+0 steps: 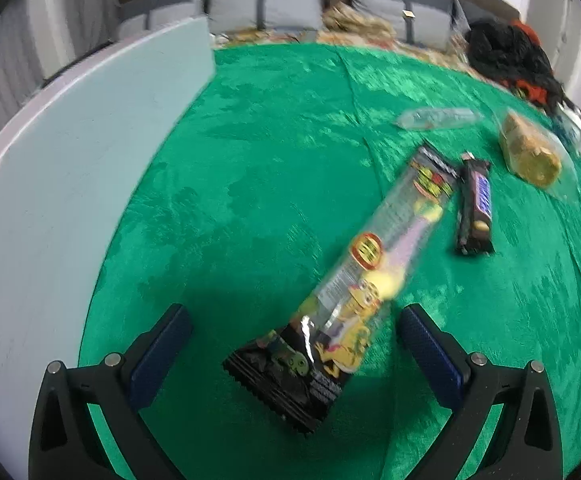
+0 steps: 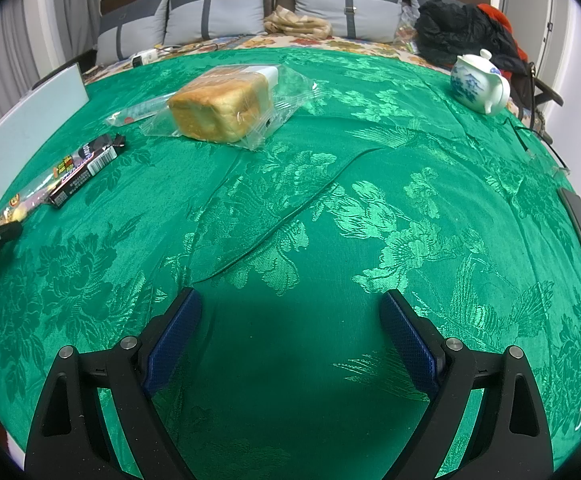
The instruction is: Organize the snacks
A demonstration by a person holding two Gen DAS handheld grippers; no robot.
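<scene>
While both claws gape empty, the left gripper (image 1: pixel 296 344) straddles the long glossy yellow-and-black snack packet (image 1: pixel 354 280); closing could nudge the dark chocolate bar (image 1: pixel 475 210) at its two o'clock; the right gripper (image 2: pixel 290 328) hovers.

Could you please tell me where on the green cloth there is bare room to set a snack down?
The widest bare stretch lies before the right gripper, between the bagged bread and the teapot. Another lies between the pale board and the long snack packet. It is crowded where that packet, the chocolate bar and the bread cluster.
</scene>
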